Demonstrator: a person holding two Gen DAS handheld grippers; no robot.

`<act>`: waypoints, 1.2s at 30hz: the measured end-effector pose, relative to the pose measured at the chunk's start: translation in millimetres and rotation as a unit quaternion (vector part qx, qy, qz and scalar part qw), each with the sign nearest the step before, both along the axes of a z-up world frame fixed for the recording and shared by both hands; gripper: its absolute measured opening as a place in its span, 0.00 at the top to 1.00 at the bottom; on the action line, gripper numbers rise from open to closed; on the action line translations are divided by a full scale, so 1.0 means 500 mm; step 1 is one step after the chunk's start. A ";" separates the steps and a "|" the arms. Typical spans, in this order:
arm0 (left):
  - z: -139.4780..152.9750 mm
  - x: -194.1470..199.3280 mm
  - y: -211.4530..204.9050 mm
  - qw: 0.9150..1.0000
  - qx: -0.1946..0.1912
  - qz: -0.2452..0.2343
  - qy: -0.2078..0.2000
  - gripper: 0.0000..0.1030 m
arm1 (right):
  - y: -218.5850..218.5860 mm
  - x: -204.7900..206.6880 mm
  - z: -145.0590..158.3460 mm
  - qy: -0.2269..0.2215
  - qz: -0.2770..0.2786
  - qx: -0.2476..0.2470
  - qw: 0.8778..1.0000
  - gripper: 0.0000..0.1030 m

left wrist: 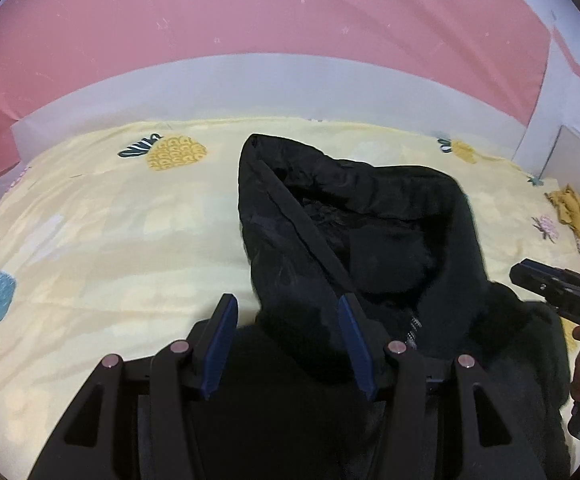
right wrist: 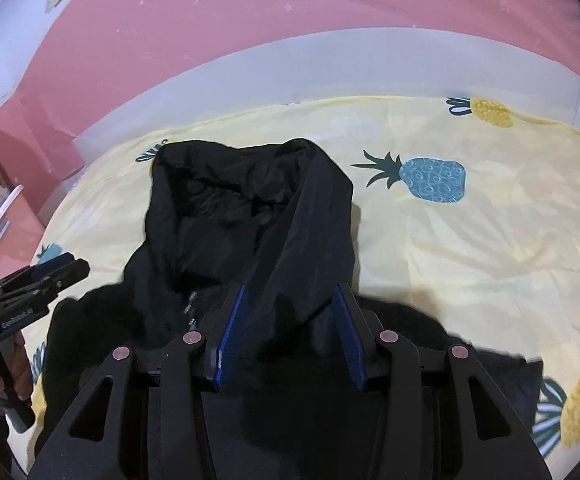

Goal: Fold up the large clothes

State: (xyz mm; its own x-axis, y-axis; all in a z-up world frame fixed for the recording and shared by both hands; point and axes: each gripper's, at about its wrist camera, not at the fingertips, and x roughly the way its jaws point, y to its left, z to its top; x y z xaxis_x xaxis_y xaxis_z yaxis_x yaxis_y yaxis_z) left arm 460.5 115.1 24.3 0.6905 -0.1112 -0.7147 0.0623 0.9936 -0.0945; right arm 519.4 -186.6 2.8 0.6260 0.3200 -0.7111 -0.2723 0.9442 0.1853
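Observation:
A black hooded jacket lies on the bed, hood spread open toward the far side and the zipper visible below it. My left gripper hovers open over the jacket's left edge near the shoulder, with black fabric under its blue pads and nothing pinched. My right gripper is open too, above the right side of the hood, where the jacket passes beneath its fingers. Each view shows the other gripper at its edge, held by a hand.
The bed carries a pale yellow sheet printed with pineapples. A white ledge and a pink wall run behind it. A mustard cloth lies at the bed's far right. Pink furniture stands on the left of the right wrist view.

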 end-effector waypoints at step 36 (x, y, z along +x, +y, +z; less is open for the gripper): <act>0.128 -0.158 0.026 0.993 -0.062 -0.018 -0.103 0.97 | -0.030 -0.158 0.126 -0.076 0.012 0.044 0.996 0.95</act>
